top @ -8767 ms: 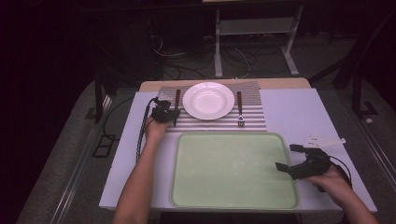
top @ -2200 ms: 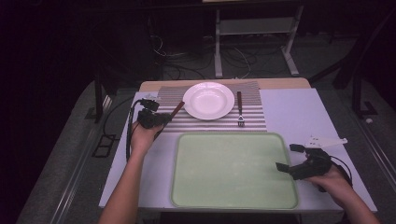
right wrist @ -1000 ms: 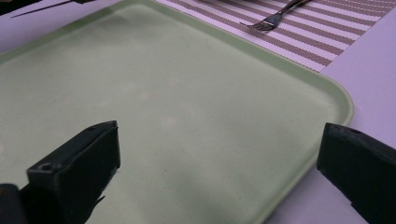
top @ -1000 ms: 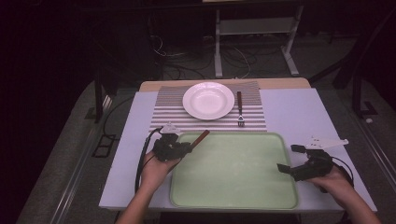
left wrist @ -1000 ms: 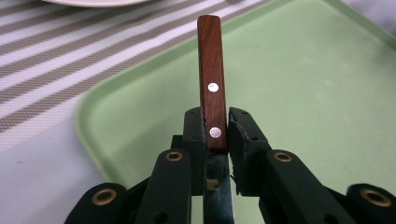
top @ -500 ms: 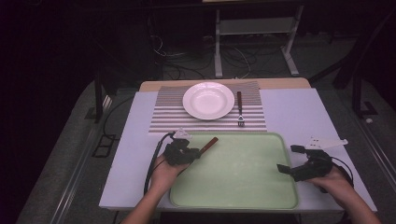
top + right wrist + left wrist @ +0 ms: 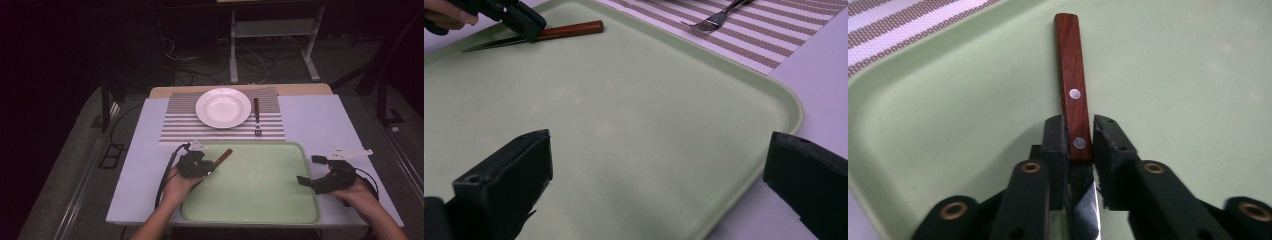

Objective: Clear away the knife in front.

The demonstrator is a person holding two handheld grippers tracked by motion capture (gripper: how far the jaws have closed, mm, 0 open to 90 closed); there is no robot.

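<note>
Knife [image 7: 1071,95] moved from placemat [image 7: 180,120] onto green tray [image 7: 260,200]; left gripper [image 7: 1079,142] jaws just easing apart around its wooden handle; right gripper [image 7: 659,185] wide open.

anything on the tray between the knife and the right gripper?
No. In the right gripper view, bare green tray runs from the right gripper to the knife at the far corner; the high view shows the same.
</note>
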